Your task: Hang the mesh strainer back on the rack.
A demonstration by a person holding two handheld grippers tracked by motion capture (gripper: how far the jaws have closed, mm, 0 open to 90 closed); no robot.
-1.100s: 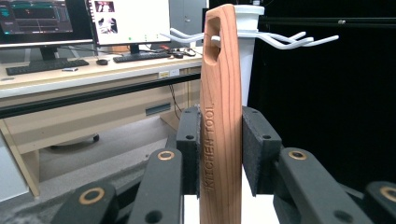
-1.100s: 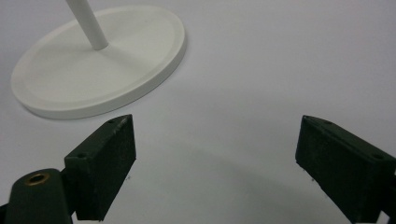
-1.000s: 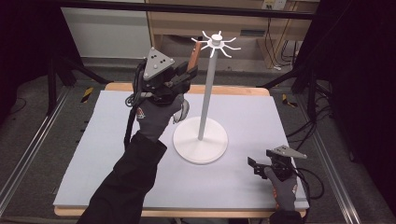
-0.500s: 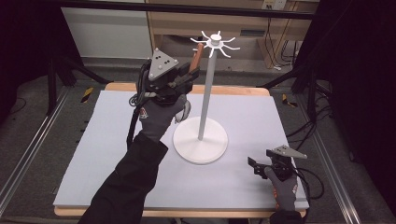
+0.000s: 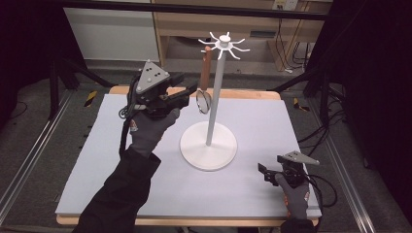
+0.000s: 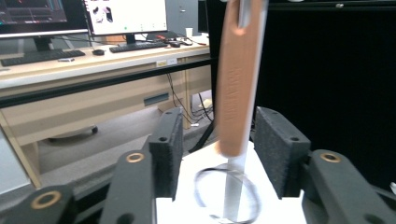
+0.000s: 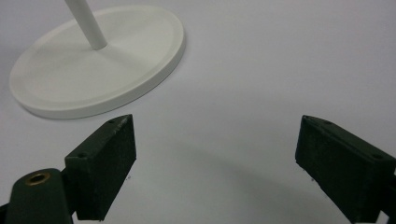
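A white stand (image 5: 214,102) with a round base (image 5: 194,150) and a crown of hooks (image 5: 224,43) rises from the middle of the table. A utensil with a brown handle (image 5: 206,68) and a wire ring (image 5: 203,102) at its lower end hangs from one hook. My left gripper (image 5: 192,94) is level with the handle's lower end. In the left gripper view the handle (image 6: 236,84) hangs between the pads (image 6: 169,144) without touching them; the jaws of my left gripper (image 6: 218,128) have just been opening. My right gripper (image 5: 265,172) rests open at the front right, nothing between the jaws of my right gripper (image 7: 215,158).
The pale mat (image 5: 121,155) covers the tabletop, with its wooden edge along the front. The stand base (image 7: 98,60) lies just ahead of the right gripper. Black frame posts (image 5: 53,73) flank the table. A desk with monitors and keyboards (image 6: 93,51) stands behind.
The left gripper's jaws have opened off the brown handle and the hand has dropped back a little. The utensil, tilted before, now hangs straight from the hook. The right gripper has not moved.
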